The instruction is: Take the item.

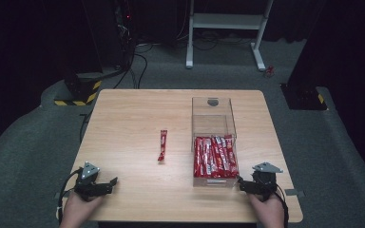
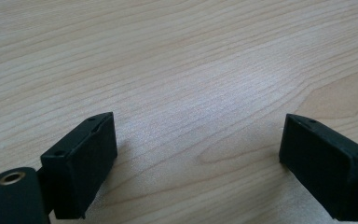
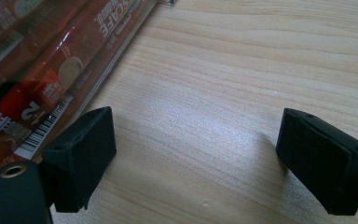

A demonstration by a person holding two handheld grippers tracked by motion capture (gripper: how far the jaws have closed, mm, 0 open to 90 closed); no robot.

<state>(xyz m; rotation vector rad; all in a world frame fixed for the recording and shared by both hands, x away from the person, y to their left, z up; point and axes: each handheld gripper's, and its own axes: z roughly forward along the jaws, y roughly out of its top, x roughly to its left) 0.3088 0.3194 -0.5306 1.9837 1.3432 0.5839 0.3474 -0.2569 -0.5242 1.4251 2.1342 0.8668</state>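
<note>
The wooden counter (image 1: 123, 118) stands on grey carpet (image 1: 24, 142) in a dark room. Beyond its far edge a white metal frame (image 1: 228, 21) rises from two feet on the floor. To the far left a dark stand rests on a base with yellow-and-black warning stripes (image 1: 83, 92), and black cables (image 1: 140, 66) trail from it across the carpet. Another dark base (image 1: 304, 95) with a small yellow mark sits off the far right corner.

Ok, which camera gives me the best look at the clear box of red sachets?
The high view: the whole clear box stands on the table, red sachets packed in its near half. The right gripper view catches a close-up of its wall and sachet print. The left gripper view faces bare wood.
</note>
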